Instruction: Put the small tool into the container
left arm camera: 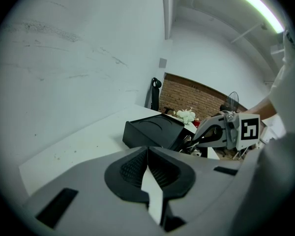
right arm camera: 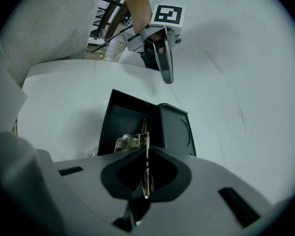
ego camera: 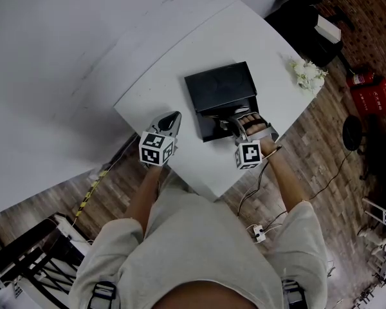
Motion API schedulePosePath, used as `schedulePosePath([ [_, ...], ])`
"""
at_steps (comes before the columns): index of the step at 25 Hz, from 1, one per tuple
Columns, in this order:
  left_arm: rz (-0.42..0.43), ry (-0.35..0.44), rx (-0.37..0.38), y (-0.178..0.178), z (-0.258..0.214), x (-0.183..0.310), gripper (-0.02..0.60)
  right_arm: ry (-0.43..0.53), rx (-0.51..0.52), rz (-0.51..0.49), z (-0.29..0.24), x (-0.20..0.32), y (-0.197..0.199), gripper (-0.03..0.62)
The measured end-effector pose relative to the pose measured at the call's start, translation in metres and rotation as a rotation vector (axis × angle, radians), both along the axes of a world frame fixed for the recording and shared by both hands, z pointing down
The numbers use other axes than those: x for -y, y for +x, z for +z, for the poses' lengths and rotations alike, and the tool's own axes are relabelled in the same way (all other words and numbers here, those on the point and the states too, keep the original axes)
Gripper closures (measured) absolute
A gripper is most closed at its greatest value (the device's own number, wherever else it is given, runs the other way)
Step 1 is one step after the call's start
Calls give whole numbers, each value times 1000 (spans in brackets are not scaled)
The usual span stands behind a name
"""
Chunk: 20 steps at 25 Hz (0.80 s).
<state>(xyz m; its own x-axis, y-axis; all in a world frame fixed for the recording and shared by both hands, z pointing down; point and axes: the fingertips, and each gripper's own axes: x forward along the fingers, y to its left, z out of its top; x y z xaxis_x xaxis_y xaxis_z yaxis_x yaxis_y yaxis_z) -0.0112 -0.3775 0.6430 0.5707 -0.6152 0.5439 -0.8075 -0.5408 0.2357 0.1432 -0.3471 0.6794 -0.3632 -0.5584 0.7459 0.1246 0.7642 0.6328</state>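
Note:
A black container (ego camera: 212, 129) stands open on the white table (ego camera: 154, 95), its lid (ego camera: 220, 85) folded back. Shiny metal pieces (right arm camera: 125, 142) lie in its tray. My right gripper (ego camera: 231, 123) hovers over the tray's near end. In the right gripper view its jaws (right arm camera: 146, 154) are shut on the small tool (right arm camera: 147, 173), a thin metal piece standing upright between them and pointing at the container (right arm camera: 130, 114). To the left of the box my left gripper (ego camera: 173, 117) hangs above bare table, shut and empty (left arm camera: 147, 152). It also shows in the right gripper view (right arm camera: 167, 76).
White flowers (ego camera: 307, 74) sit at the table's far right corner. The table's near edge runs just under both grippers. On the wooden floor lie a red object (ego camera: 371, 95), a power strip (ego camera: 257, 232) and cables. A white wall borders the table at left.

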Motion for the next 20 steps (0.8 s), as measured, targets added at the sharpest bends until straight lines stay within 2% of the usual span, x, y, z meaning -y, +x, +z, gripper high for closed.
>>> schedulePosePath([
  [12, -29, -22, 12, -6, 9, 7, 568, 1, 27, -36, 15, 12, -4, 589],
  [20, -30, -33, 20, -5, 13, 6, 568, -3, 37, -22, 23, 15, 1, 589],
])
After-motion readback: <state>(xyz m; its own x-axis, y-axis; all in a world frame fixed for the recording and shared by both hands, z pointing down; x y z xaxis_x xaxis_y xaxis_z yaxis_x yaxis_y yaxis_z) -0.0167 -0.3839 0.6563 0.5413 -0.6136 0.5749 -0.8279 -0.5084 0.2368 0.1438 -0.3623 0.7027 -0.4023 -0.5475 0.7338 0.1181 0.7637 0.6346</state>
